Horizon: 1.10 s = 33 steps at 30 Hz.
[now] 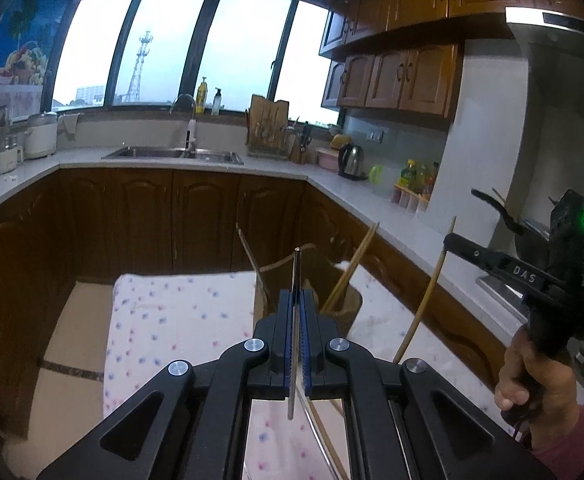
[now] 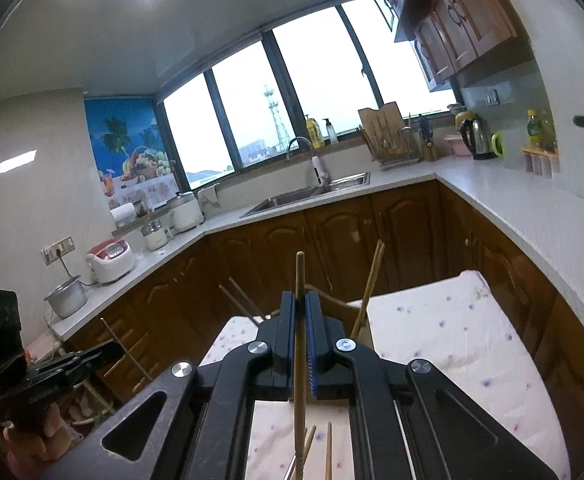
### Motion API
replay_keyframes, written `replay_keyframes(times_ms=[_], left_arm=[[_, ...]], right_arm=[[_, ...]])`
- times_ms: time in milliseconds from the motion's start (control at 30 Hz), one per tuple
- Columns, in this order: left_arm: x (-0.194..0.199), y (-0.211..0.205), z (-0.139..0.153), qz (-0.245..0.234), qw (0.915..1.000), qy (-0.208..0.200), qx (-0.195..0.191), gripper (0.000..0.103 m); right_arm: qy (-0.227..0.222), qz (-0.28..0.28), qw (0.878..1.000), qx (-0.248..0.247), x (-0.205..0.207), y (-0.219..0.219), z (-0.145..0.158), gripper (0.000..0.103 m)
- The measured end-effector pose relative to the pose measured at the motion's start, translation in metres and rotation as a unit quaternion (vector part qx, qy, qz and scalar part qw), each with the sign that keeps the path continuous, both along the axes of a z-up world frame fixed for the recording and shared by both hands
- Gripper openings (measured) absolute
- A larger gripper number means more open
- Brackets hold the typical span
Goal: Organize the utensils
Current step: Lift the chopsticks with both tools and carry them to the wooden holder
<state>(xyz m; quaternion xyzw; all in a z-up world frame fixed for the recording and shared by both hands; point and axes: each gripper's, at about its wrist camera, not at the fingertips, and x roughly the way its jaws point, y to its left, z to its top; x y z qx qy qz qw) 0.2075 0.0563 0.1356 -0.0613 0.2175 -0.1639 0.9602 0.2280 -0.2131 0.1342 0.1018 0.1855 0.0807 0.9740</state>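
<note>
In the left wrist view my left gripper (image 1: 297, 294) is shut on a thin metal chopstick (image 1: 295, 270) that stands upright between the blue pads. My right gripper (image 1: 449, 241) shows at the right, held in a hand and shut on a wooden chopstick (image 1: 424, 300). In the right wrist view the right gripper (image 2: 301, 296) clamps that wooden chopstick (image 2: 300, 272) upright. The left gripper (image 2: 114, 347) sits low on the left with the metal chopstick (image 2: 132, 360). A brown holder (image 1: 346, 312) (image 2: 348, 308) with several chopsticks leaning in it stands just beyond both grippers.
The holder stands on a table with a flowered white cloth (image 1: 172, 320) (image 2: 452, 340). Loose wooden chopsticks (image 2: 328, 452) lie on the cloth under the right gripper. A counter (image 1: 332, 188) with a sink (image 1: 172, 154), a kettle (image 1: 352, 160) and rice cookers (image 2: 110, 260) wraps around the room.
</note>
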Motion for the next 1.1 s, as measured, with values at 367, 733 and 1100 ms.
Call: replay_keyframes(times_ms=[367, 733, 1100], left_arm=[[0.038, 0.000, 0.022, 0.001, 0.9990, -0.046, -0.002, 0.001], [0.093, -0.019, 0.015, 0.009, 0.9974, -0.072, 0.005, 0.001], [0.163, -0.031, -0.050, 0.029, 0.9991, -0.026, -0.016, 0.001]], right_arm=[[-0.032, -0.013, 0.999, -0.004, 0.037, -0.007, 0.025, 0.005], [-0.047, -0.035, 0.998, -0.010, 0.092, -0.022, 0.039, 0.005], [-0.039, -0.060, 0.997, -0.019, 0.117, -0.026, -0.003, 0.005]])
